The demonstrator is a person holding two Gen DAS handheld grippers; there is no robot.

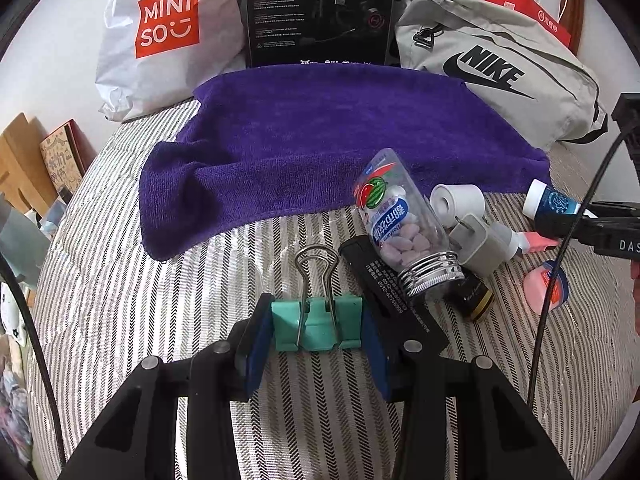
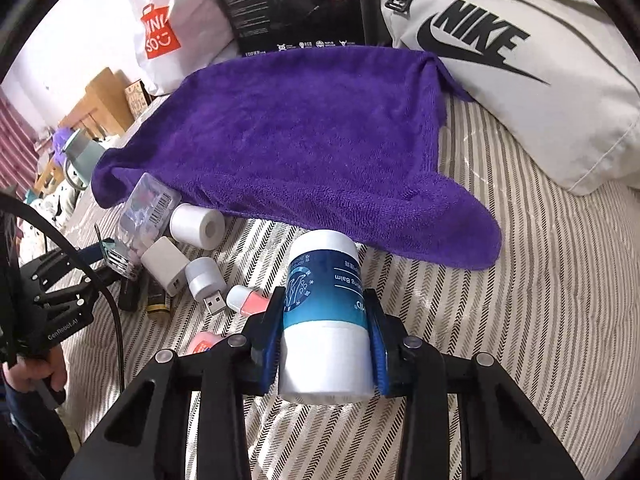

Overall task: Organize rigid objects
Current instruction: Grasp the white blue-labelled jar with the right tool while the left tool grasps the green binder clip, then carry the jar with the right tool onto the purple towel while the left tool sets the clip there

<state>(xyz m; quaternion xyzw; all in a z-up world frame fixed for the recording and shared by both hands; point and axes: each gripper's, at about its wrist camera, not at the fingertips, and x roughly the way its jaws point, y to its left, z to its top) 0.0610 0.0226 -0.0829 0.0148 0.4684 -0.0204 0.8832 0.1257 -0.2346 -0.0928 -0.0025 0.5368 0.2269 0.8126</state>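
Note:
My left gripper (image 1: 318,326) is shut on a teal binder clip (image 1: 317,322), its wire handles pointing away over the striped bedcover. My right gripper (image 2: 326,312) is shut on a blue-and-white balm tube (image 2: 325,304), held just in front of the purple towel (image 2: 304,144). Beside the clip lies a heap: a clear pill bottle (image 1: 400,220), a white tape roll (image 1: 458,202), a white charger plug (image 1: 482,246), a black flat box (image 1: 384,292), a small dark jar (image 1: 472,296) and pink items (image 1: 546,286). The right wrist view also shows a USB light (image 2: 206,280).
Behind the purple towel (image 1: 320,140) stand a white Miniso bag (image 1: 160,36), a black carton (image 1: 320,12) and a grey Nike bag (image 1: 500,76). Wooden items and clutter lie off the bed's left edge (image 1: 36,168). A hand (image 2: 36,372) holds the left gripper's grip.

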